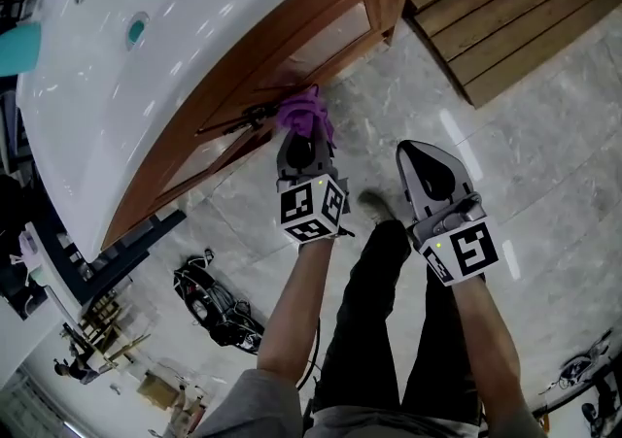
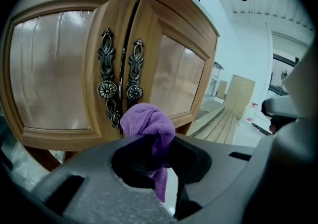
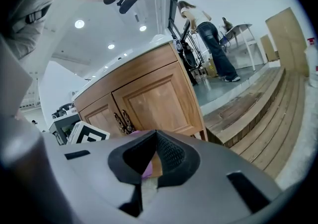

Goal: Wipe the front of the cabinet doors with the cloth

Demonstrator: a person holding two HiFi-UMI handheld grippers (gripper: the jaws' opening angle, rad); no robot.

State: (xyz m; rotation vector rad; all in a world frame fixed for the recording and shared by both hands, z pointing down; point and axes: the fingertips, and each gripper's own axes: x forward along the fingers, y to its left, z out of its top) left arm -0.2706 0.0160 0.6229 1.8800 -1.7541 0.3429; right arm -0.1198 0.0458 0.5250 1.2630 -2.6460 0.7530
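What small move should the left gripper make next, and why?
Probably ease the left gripper forward until the cloth presses the cabinet doors, so wiping can start. Its jaws are shut on the cloth, which sits just before the handles, low at the doors' seam. Whether it touches the wood is unclear.

Purple cloth (image 2: 147, 121), bunched into a soft wad with a tail hanging down, sits low at the seam between the two wooden cabinet doors (image 2: 171, 76), just under their ornate handles (image 2: 107, 81), seemingly touching the wood.
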